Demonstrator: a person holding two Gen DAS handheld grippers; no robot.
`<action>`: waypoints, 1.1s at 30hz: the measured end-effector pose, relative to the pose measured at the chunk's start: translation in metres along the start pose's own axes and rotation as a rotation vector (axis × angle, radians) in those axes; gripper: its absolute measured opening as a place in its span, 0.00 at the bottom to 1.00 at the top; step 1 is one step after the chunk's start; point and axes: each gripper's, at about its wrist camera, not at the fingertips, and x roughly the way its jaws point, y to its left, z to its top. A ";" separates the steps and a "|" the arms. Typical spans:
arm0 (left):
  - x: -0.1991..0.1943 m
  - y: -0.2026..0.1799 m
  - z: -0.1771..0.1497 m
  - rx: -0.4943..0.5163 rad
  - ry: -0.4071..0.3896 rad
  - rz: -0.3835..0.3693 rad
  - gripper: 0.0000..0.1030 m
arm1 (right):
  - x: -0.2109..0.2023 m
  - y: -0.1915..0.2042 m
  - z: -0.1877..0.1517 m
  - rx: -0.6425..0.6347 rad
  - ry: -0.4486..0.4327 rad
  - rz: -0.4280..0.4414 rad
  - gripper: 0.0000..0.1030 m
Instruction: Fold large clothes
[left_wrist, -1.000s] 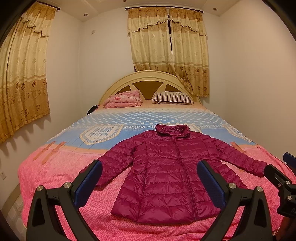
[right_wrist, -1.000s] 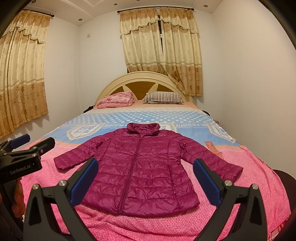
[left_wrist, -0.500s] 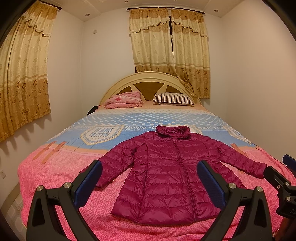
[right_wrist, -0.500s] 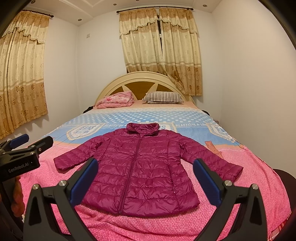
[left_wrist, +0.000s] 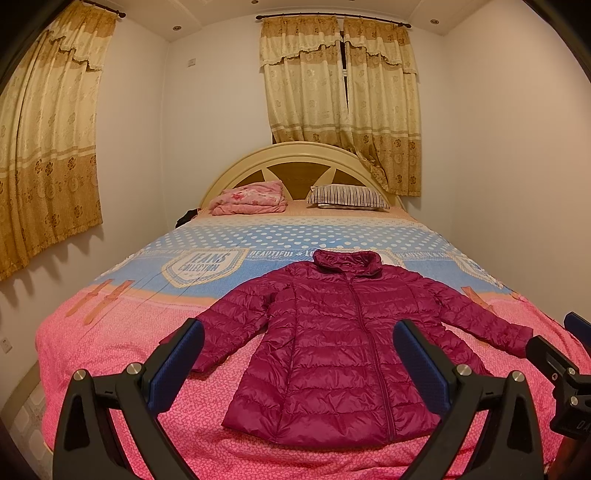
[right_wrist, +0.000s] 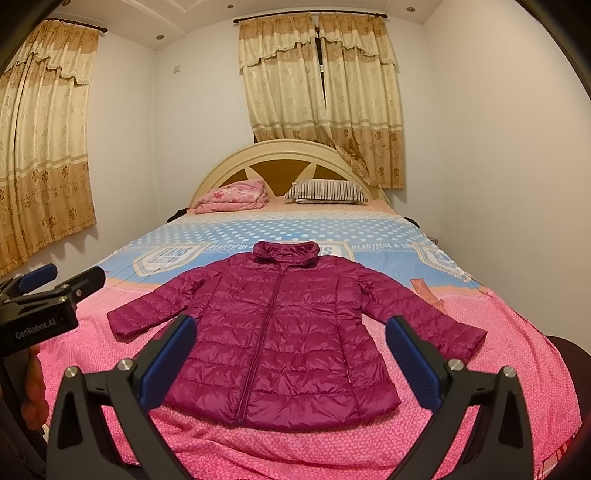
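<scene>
A magenta quilted puffer jacket (left_wrist: 343, 350) lies flat and zipped on the bed, collar toward the headboard, both sleeves spread out; it also shows in the right wrist view (right_wrist: 284, 332). My left gripper (left_wrist: 299, 365) is open and empty, held above the near end of the bed in front of the jacket's hem. My right gripper (right_wrist: 291, 362) is open and empty, also short of the hem. The left gripper's body (right_wrist: 44, 310) shows at the left edge of the right wrist view. The right gripper's body (left_wrist: 561, 369) shows at the right edge of the left wrist view.
The bed (left_wrist: 110, 332) has a pink and blue cover. A folded pink blanket (left_wrist: 247, 197) and a striped pillow (left_wrist: 347, 195) lie by the cream headboard (left_wrist: 295, 155). White walls stand close on both sides, with curtains (left_wrist: 343, 103) behind.
Both views have shifted only slightly. The jacket lies as before and both grippers stay open.
</scene>
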 end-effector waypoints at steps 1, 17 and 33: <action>0.000 0.000 0.000 -0.001 -0.001 0.001 0.99 | 0.000 0.001 0.000 0.000 0.000 -0.001 1.00; 0.002 0.003 -0.002 -0.007 0.002 0.006 0.99 | 0.001 0.001 0.000 0.000 0.002 0.000 1.00; 0.028 0.004 -0.011 0.010 0.032 0.029 0.99 | 0.021 -0.013 -0.009 0.033 0.049 -0.003 1.00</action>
